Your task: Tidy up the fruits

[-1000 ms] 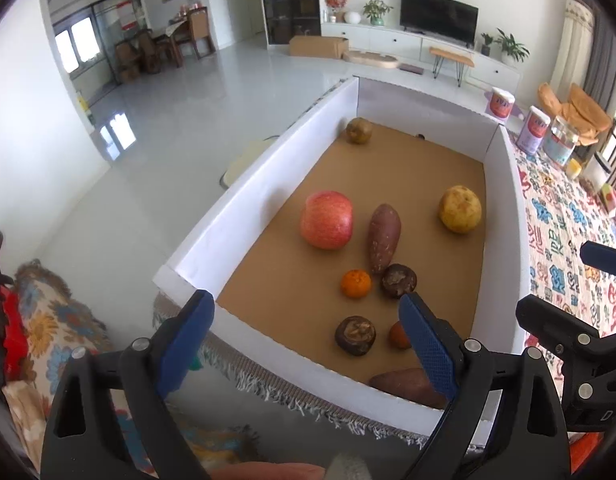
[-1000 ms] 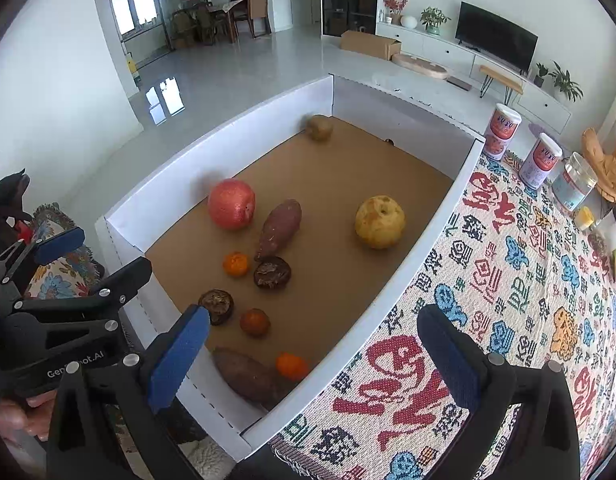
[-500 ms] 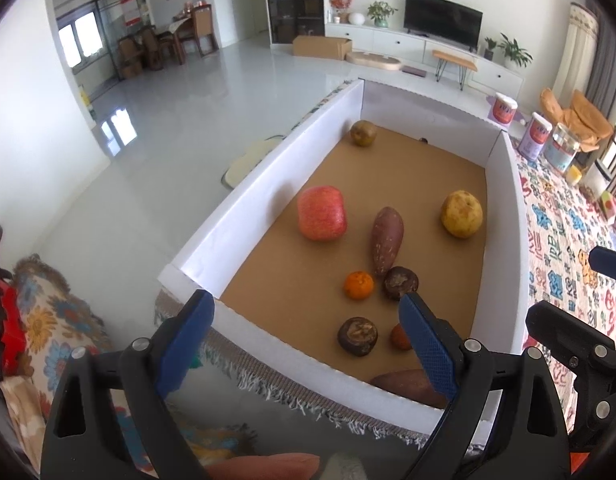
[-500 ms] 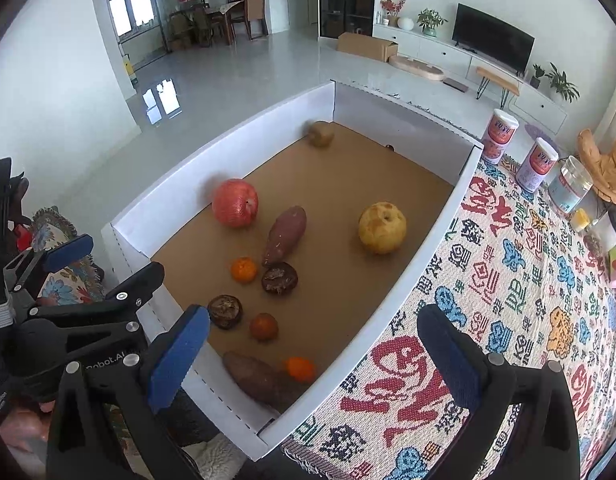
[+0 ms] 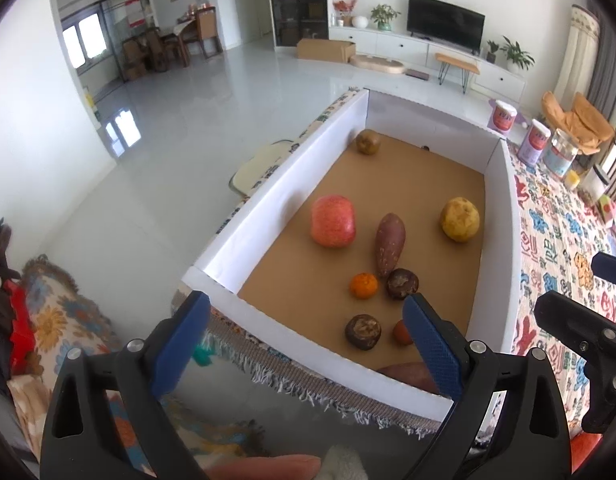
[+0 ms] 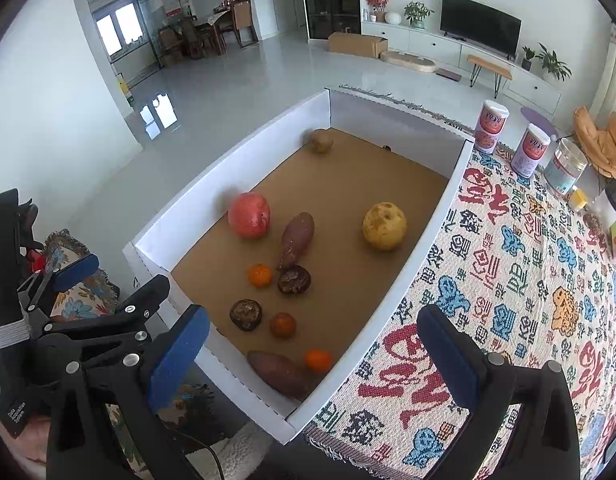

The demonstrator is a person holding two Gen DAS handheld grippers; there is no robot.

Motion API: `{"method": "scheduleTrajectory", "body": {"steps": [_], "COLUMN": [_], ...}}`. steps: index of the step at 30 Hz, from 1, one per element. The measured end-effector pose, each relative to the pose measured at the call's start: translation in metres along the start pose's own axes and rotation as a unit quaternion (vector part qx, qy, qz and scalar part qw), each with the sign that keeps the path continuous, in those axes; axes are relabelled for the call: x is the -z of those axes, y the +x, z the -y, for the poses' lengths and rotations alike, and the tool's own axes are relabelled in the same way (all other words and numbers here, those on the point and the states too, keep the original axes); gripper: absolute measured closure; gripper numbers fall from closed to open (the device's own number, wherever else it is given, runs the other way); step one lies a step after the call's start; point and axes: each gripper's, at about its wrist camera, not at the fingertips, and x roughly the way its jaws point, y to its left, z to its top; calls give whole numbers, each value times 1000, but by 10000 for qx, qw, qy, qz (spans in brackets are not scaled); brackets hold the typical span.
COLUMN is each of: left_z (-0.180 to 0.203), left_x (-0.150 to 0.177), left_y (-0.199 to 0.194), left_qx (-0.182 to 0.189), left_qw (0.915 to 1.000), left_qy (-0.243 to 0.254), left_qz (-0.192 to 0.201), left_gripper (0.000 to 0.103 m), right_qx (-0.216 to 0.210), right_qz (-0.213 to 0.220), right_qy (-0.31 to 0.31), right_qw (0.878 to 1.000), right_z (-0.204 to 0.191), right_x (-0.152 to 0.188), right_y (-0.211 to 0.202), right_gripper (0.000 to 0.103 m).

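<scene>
Fruits lie loose on the box [image 6: 243, 152] floor at frame centre: apple [image 6: 249, 215], pear [image 6: 384, 225], tangerine [image 6: 259, 275]. Round ones may roll if nudged. Both the left gripper [image 5: 305, 338] and right gripper [image 6: 312, 346] are spread wide, empty, low in frame. The high white walls could catch fingers; the upper floor is free.

glossy floor [image 5: 211, 128], wall television [image 6: 480, 24], bright windows [image 6: 115, 34]
</scene>
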Motion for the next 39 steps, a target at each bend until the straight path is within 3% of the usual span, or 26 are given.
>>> {"method": "scheduleTrajectory", "body": {"steps": [11, 28, 39], "left_z": [-5, -7, -5], "left_x": [0, -2, -3], "left_y": [1, 11, 15], "left_qx": [0, 26, 81], "left_qw": [10000, 9999, 9998], "left_qy": [-20, -21, 16], "left_qz": [15, -131, -166], "left_gripper": [5, 5, 5], "right_qx": [24, 701, 780], "right_qz": [-127, 122, 64], "right_qy": [-36, -413, -399], "right_qw": [9999, 9966, 9961], "right_z": [-9, -26, -21], "right_x": [1, -3, -3], "right_y": [7, -4, 1], "right_gripper": [0, 1, 1]}}
